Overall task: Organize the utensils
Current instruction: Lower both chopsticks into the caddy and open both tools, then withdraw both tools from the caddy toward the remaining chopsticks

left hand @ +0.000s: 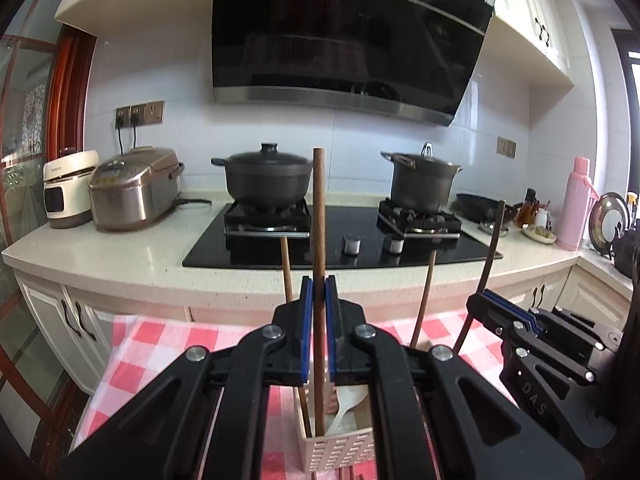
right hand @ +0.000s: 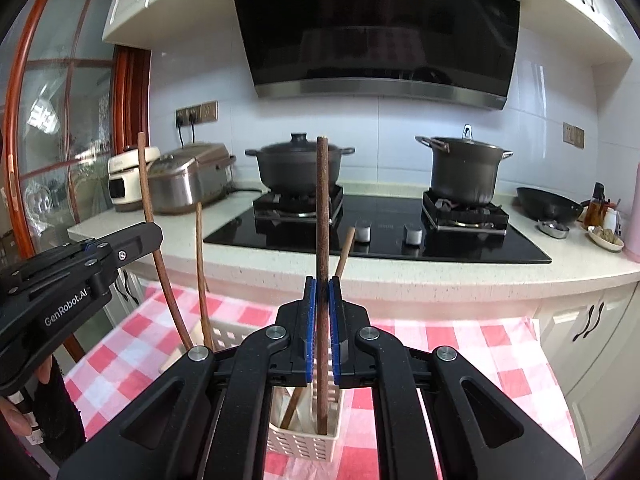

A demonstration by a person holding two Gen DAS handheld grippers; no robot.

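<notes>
Indoors, a red-checked cloth [right hand: 460,344] covers the table before a kitchen counter with a black stove [right hand: 380,236], and on it stands a white basket [right hand: 304,444] into which each claw, left [left hand: 319,300] and right [right hand: 323,300], pinches an upright wooden stick, left [left hand: 319,216], right [right hand: 322,200].

The lower ends of the wooden chopsticks [left hand: 319,216] are hidden behind the left hand-held gripper [left hand: 319,292]; the white basket [left hand: 338,450] below it is partly covered.
</notes>
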